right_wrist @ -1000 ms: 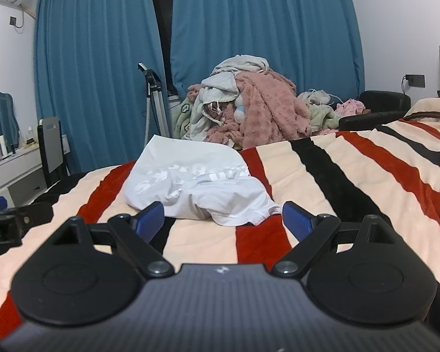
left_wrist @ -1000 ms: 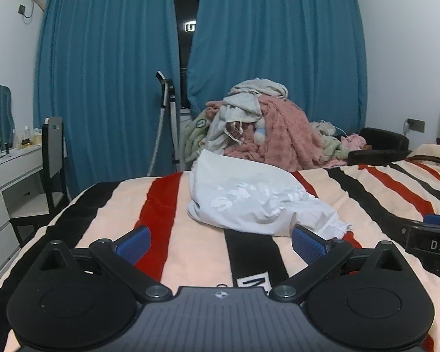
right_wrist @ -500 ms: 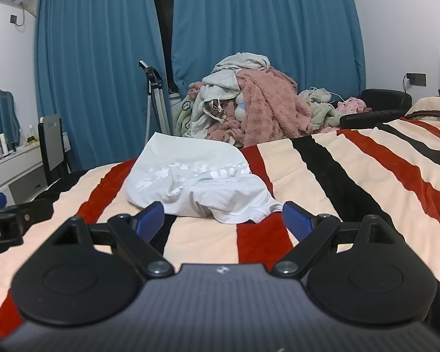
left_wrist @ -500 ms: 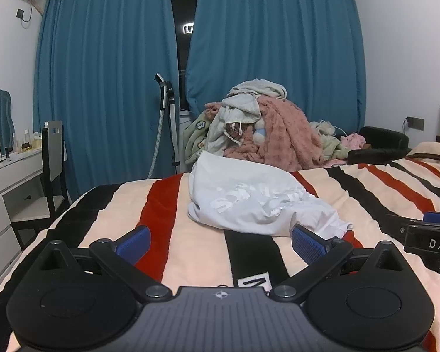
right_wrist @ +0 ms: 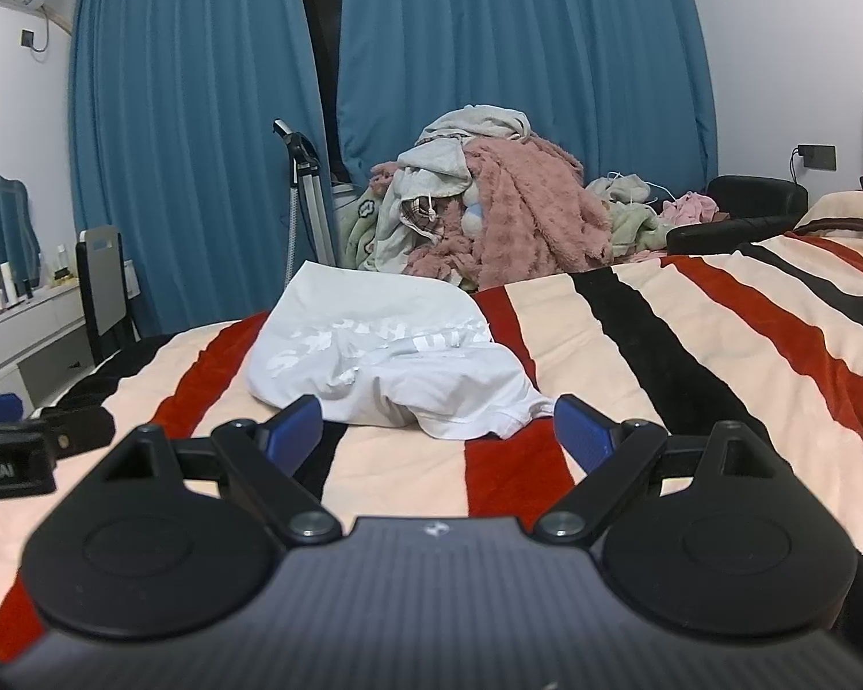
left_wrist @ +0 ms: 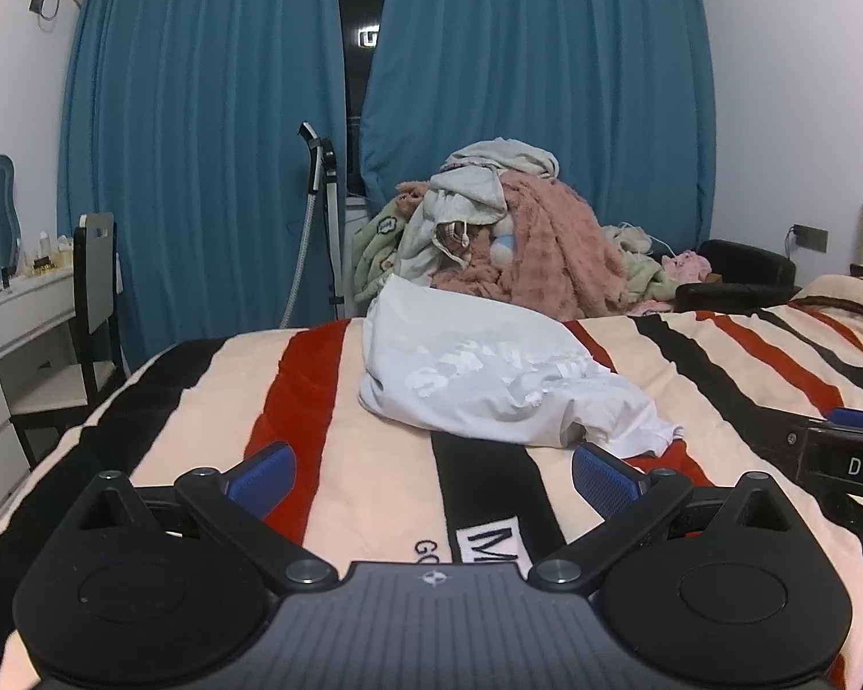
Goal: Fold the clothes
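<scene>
Two grippers hovered low over a striped bed [left_wrist: 719,356], side by side. The left gripper [left_wrist: 431,474] and right gripper [right_wrist: 437,425] both had jaws spread wide and empty — likely readied to grasp. A crumpled white T-shirt [left_wrist: 489,379] lay just ahead, untouched, awaiting flattening before any fold.

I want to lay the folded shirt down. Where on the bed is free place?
Bare striped blanket lies right of the crumpled white shirt and between it and both open grippers. Behind, the clothes pile crowds the space.
</scene>
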The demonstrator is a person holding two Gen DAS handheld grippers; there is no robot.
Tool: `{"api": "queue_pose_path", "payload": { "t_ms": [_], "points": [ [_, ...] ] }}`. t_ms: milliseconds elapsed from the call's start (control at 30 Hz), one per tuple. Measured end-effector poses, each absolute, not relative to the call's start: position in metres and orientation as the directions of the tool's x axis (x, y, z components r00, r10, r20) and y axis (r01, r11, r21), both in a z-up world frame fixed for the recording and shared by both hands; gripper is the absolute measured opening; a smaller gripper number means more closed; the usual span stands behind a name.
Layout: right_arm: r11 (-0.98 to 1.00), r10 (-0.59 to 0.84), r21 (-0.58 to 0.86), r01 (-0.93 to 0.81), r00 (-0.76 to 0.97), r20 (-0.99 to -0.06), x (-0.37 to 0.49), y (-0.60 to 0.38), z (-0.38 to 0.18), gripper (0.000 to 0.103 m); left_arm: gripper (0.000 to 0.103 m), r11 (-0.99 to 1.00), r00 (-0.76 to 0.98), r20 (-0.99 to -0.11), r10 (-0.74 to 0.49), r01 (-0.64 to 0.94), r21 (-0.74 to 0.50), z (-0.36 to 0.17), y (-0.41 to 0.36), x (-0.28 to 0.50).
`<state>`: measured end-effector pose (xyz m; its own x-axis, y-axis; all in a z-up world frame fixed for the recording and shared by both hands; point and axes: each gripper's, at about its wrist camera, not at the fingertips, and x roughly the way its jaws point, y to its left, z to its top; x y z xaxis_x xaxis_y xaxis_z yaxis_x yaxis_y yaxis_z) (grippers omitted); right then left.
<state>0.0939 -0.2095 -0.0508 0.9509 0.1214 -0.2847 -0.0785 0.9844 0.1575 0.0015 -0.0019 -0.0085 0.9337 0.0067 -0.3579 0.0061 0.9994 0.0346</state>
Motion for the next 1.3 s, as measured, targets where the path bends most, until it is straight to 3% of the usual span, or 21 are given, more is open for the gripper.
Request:
{"api": "queue_pose_path", "payload": {
  "t_ms": [500,600,733,933,1067,1300],
  "points": [
    [0.984,0.070,0.177,-0.015,0.948,-0.309,0.112,-0.216,-0.056,0.089,0.103,0.999,0.920,-0.392,0.000,0.021,0.049,-0.023,-0.006,0.022],
    [0.982,0.053,0.191,0.013,0.939,-0.340,0.133,-0.217,-0.062,0.089,0.103,0.998,0.931,-0.365,0.007,0.019,0.066,-0.025,-0.008,0.038],
    [0.988,0.062,0.151,-0.003,0.922,-0.383,0.165,-0.215,-0.076,0.089,0.103,0.990,0.919,-0.390,0.053,0.002,0.140,-0.028,-0.011,0.072],
    [0.992,0.109,0.102,-0.073,0.906,-0.408,0.216,-0.206,-0.101,0.088,0.103,0.993,0.896,-0.442,0.046,0.009,0.121,-0.045,-0.007,0.104],
    [0.991,0.106,-0.027,-0.130,0.897,-0.429,0.254,-0.189,-0.125,0.073,0.103,0.997,0.876,-0.482,-0.009,0.046,0.066,-0.061,-0.005,0.112],
    [0.992,-0.047,-0.127,-0.025,0.846,-0.532,0.297,-0.187,-0.156,0.072,0.103,0.997,0.870,-0.490,-0.057,0.072,0.012,-0.074,-0.004,0.125]
  ]
}}
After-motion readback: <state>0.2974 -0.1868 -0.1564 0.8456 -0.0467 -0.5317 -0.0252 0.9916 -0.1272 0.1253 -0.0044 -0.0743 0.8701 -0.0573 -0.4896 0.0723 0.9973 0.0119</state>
